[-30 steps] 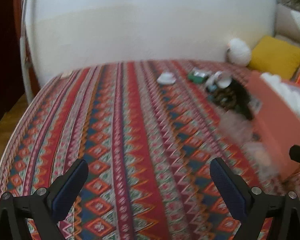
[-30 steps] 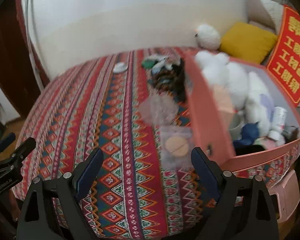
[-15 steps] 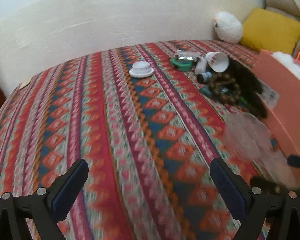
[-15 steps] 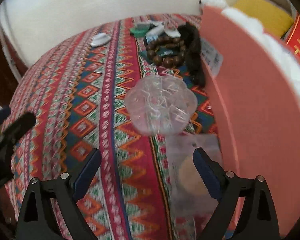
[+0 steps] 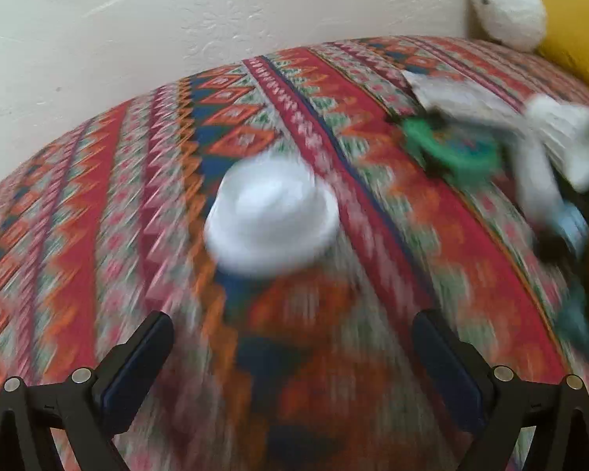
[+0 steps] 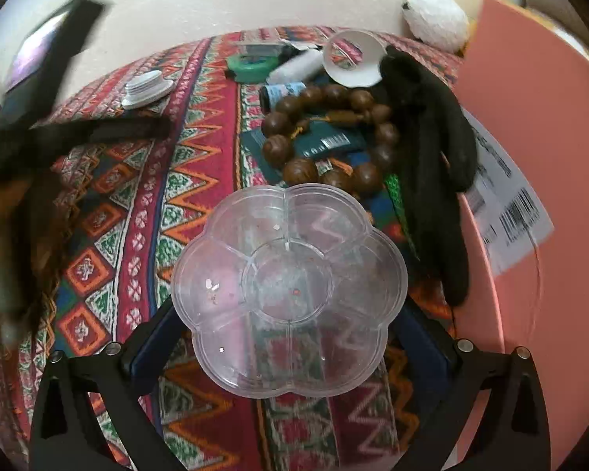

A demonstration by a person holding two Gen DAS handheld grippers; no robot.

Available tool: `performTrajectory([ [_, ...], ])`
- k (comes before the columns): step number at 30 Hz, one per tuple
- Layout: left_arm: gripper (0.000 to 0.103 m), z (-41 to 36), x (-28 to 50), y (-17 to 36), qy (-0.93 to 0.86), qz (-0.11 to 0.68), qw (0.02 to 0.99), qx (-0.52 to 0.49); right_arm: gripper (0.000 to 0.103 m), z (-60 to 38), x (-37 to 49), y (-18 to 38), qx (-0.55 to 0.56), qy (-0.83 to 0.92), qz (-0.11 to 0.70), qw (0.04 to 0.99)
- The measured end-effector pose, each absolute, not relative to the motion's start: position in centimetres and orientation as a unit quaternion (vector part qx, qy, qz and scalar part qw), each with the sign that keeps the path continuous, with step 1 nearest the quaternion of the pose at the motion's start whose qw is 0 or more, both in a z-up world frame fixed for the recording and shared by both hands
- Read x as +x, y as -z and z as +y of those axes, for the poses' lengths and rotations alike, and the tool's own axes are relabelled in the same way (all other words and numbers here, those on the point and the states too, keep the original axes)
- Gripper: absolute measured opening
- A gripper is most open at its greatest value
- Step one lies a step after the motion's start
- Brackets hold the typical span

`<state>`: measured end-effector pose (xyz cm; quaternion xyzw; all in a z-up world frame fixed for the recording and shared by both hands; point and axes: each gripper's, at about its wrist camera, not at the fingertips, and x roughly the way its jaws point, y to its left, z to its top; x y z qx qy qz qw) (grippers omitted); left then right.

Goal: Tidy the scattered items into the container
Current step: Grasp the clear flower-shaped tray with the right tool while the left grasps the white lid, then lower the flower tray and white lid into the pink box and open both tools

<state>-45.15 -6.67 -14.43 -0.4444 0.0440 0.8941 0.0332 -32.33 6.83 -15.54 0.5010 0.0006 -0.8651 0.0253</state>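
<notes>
The right gripper (image 6: 286, 337) has its jaws spread wide to either side of the clear flower-shaped compartment tray (image 6: 288, 290), which lies flat on the patterned bedspread (image 6: 145, 204); whether the pads already touch its scalloped rim cannot be told, so the tray reads as bracketed, not yet held. The pink container (image 6: 530, 180) stands just beside it at 3 o'clock, its wall carrying a barcode label (image 6: 506, 212). Toward 12 o'clock sits the rest of the clutter: a wooden bead bracelet (image 6: 330, 133) on a dark packet, a long black furry piece (image 6: 432, 145), a white cup on its side (image 6: 353, 59), a white thread spool (image 6: 294, 66) and a green tape roll (image 6: 253, 64). The left gripper (image 5: 290, 357), jaws also wide and empty, faces the white threaded cap (image 5: 271, 216) at its 12 o'clock, with blur suggesting it is in motion. To take the tray well, I judge the right jaws should close slowly across two opposite lobes, low on the wall, since thin clear plastic will flex and may pop out if pinched at the rim, then lift level and clear the container's wall before letting go. The left should centre the cap between its pads and grip below the flange
</notes>
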Motion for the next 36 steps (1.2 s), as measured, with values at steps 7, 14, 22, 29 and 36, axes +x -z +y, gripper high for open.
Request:
performTrajectory([
  [7,0.065,-8.6,-45.7,13.7,-0.904,-0.033,0.026,-0.426,0.101,7.5,-32.0,14.7,0.499,0.865,-0.034,0.049],
  [14,0.065,-12.5,-33.6,10.4,-0.907,-0.09,0.009,-0.412,0.101,6.1,-27.4,11.8,0.488,0.866,-0.058,0.093],
  [22,0.065,-13.6,-17.2,5.4,-0.922,-0.06,-0.015,-0.383,0.101,2.6,-15.6,7.2,0.455,0.876,-0.022,0.156],
  [29,0.065,-11.5,-6.9,2.8,-0.929,-0.051,0.008,-0.365,0.101,3.2,-5.2,3.1,0.416,0.891,0.001,0.181],
  [36,0.065,-6.4,-0.6,-0.4,-0.94,-0.021,0.057,-0.337,0.101,8.0,2.2,0.9,0.394,0.906,-0.011,0.154],
])
